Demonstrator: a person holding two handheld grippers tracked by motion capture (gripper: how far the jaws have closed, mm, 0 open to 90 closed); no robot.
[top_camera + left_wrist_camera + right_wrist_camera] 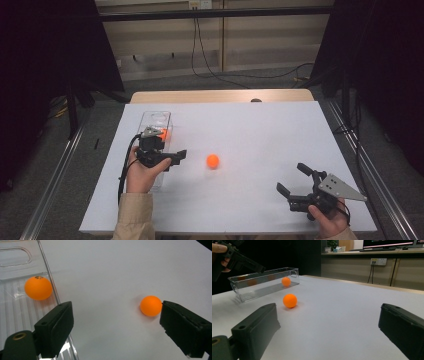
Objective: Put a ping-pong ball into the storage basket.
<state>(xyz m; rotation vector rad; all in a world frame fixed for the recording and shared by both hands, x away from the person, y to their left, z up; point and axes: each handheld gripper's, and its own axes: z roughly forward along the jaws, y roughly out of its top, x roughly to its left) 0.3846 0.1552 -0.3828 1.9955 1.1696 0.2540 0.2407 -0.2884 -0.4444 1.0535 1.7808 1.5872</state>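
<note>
- High view: my left tongs (pixel 172 159) hang over the near end of the clear tray (pixel 150 120), spread wide with nothing in them. One orange ball (pixel 163 134) already sits in that tray. The loose ball (pixel 213 161) rests on the white bench (pixel 260 130), just right of those tongs, so I reckon it's next for the tray.
- Left gripper view: jaws apart, the loose ball (pixel 150 305) just beside the right jaw's tip, not pinched. The tray ball (pixel 38 288) lies by the wall.
- Right gripper view: right tongs (pixel 329 327) gape empty, low over the bench, parked well back from the loose ball (pixel 289 300), probably to leave the left room.
</note>
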